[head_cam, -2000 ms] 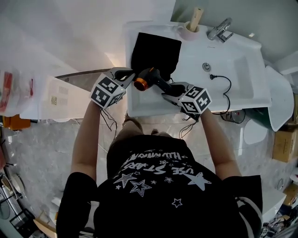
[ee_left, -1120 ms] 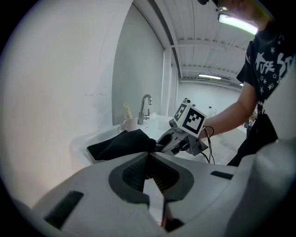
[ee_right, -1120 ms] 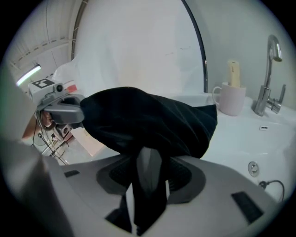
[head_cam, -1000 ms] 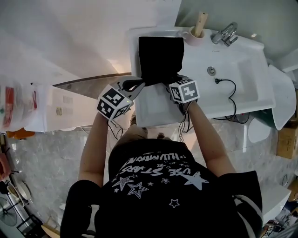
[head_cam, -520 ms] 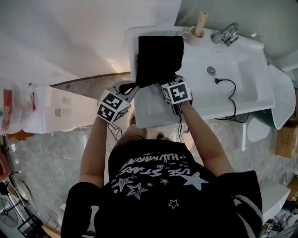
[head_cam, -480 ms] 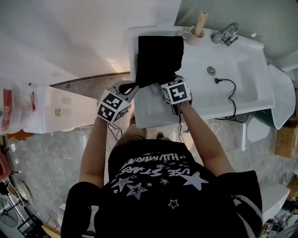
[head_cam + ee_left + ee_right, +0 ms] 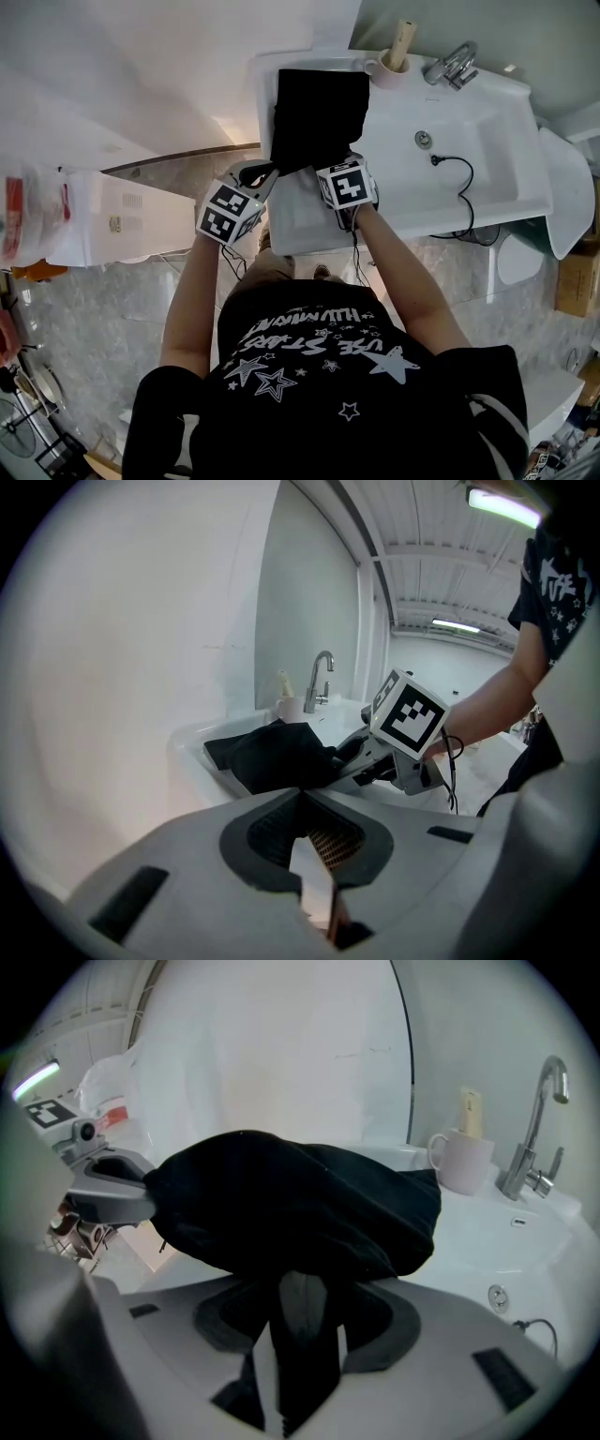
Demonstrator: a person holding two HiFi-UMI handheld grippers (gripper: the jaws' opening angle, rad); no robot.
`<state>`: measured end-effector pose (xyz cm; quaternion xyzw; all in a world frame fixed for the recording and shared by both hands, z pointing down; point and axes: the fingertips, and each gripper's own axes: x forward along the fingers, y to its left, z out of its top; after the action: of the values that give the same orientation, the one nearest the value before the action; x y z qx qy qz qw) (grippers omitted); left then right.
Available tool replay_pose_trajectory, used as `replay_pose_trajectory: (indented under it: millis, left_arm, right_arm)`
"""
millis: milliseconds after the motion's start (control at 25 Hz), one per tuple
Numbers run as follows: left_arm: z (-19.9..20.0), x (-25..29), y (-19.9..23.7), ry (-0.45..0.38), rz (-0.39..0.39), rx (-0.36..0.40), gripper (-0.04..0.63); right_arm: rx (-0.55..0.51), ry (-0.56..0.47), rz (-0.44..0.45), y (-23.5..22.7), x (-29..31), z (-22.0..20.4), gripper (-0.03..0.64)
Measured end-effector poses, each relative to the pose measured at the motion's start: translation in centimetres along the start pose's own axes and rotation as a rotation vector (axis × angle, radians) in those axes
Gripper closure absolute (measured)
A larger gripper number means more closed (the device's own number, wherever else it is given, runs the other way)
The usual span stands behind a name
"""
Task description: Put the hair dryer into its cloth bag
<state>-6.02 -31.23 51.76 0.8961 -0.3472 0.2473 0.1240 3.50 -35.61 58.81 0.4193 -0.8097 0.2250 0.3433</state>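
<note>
1. Most of the dryer [image 7: 298,1335] is, I judge, already inside the bag [image 7: 319,108]. The black cloth bulges on the counter [image 7: 300,223] beside the basin [image 7: 459,141], and only a dark handle end shows at its mouth.
2. Right tongs [image 7: 345,167] are clamped on that handle end, at the bag's near edge.
3. Left tongs [image 7: 266,172] are closed. Their tip lies at the bag's near left corner, but their own view shows no cloth between the jaws, so I cannot tell whether they pinch the hem.
4. Left to do, by my reading: push the last of the handle in, let go, and draw the right tongs clear of the mouth. The mouth is not yet closed.
5. Bag's long axis runs from the person toward the wall and the cup [image 7: 382,67], with the mouth toward the person.
6. Dryer probably lies along the same line, handle end toward the person. Its head is hidden in the cloth, so which way it faces is unknown.
</note>
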Motion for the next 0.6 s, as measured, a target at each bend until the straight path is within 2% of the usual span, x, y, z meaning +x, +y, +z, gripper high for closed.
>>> replay_pose_trajectory:
  millis: [160, 320, 480, 600]
  left_arm:
    - [0.1, 0.1, -0.3, 0.005, 0.011, -0.003, 0.572]
    - [-0.1, 0.5, -0.7, 0.020, 0.013, -0.021, 0.554]
    - [0.1, 0.9, -1.1, 0.023, 0.028, -0.037, 0.530]
    - [0.4, 0.9, -1.3, 0.017, 0.059, -0.049, 0.487]
  right_arm:
    - [0.013, -0.023, 0.032, 0.3, -0.2, 0.0, 0.371]
    - [0.029, -0.051, 0.095, 0.7, -0.8, -0.2, 0.287]
    - [0.005, -0.082, 0.109, 0.6, -1.6, -0.5, 0.197]
    - [0.009, -0.101, 0.112, 0.4, -2.6, -0.9, 0.184]
